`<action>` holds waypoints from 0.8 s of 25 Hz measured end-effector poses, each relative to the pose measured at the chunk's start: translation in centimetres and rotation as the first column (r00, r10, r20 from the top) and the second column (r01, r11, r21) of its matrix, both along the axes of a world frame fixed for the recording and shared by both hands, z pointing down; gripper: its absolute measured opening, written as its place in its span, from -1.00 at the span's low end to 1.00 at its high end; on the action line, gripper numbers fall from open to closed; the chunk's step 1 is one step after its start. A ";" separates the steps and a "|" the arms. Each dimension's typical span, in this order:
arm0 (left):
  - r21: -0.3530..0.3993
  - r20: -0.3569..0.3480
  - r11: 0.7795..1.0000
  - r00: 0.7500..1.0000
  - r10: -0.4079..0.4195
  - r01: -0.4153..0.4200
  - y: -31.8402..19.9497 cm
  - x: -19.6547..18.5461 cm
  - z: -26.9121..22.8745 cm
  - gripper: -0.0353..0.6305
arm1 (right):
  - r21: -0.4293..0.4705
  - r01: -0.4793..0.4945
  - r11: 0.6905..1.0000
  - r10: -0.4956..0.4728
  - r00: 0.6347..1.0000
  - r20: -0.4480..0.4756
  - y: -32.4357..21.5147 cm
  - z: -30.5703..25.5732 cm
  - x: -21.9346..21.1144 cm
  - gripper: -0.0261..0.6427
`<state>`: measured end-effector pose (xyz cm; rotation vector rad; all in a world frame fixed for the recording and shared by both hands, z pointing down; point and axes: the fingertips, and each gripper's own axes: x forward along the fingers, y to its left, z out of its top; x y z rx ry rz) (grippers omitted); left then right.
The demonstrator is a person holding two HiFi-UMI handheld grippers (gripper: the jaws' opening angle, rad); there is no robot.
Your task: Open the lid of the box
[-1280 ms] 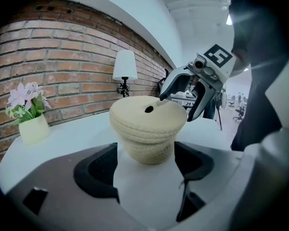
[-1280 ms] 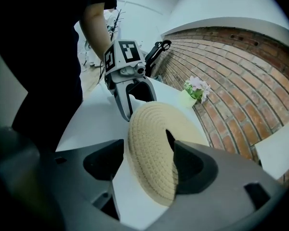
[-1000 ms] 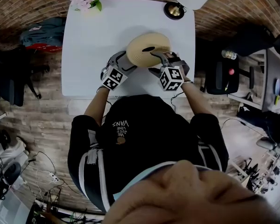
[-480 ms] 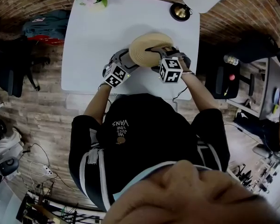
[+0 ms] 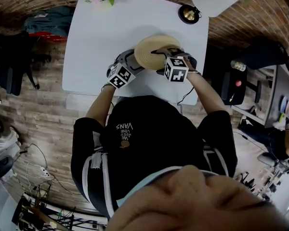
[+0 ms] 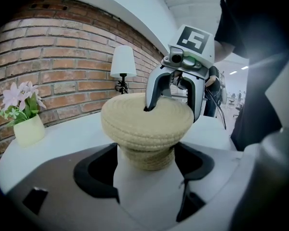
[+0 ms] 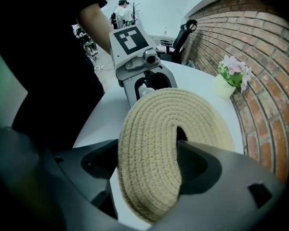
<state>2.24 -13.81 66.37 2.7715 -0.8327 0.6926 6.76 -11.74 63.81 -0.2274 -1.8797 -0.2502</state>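
— starting nearest the camera, what is seen?
— a black shirt (image 5: pixel 149 134) is seen lowest in the head view, and two forearms (image 5: pixel 98 110) are stretched from it toward a white table (image 5: pixel 101 28). a gripper is held in each hand, and each is topped by a marker cube (image 5: pixel 117 77).
— how is the left gripper set?
— the left gripper (image 6: pixel 145 170) is closed round the body of the woven box (image 6: pixel 145 154), just under the overhanging lid (image 6: pixel 147 121). the box wall is pressed by a jaw on either side.
— and the right one?
— the right gripper (image 7: pixel 144 160) is pointed steeply down at the lid. its jaws are spread wide and have just been opening. one jaw tip is sunk in the hole (image 7: pixel 182 134) at the lid's middle and the other is set outside the rim, so a band of the lid is spanned between them. the lid is straddled, not clamped.
— where is the box placed?
— it is stood on the table near the person's edge, somewhat right of centre, and the lid is rested on top of it.
— what is found farther off?
— pink flowers (image 6: pixel 20 94) in a pale pot (image 6: pixel 29 130) are set at the far left corner, and a lamp (image 6: pixel 123 64) with a white shade at the far right corner. a brick wall (image 6: pixel 62 42) is seen behind the table.
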 end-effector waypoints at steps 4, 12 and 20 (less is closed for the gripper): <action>-0.009 -0.007 1.000 1.000 0.004 -0.004 0.0 0.0 0.2 0.18 | -0.031 0.015 0.999 -0.016 1.000 -0.023 0.1 0.2 0.0 0.08; -0.018 -0.012 1.000 1.000 0.009 -0.009 0.1 0.0 0.2 0.18 | -0.062 0.035 0.997 -0.038 0.998 -0.059 0.2 0.0 0.1 0.08; -0.027 -0.016 1.000 1.000 0.003 -0.004 -0.1 0.0 0.3 0.18 | -0.072 0.010 0.997 -0.011 1.000 -0.016 0.0 -0.7 -0.4 0.08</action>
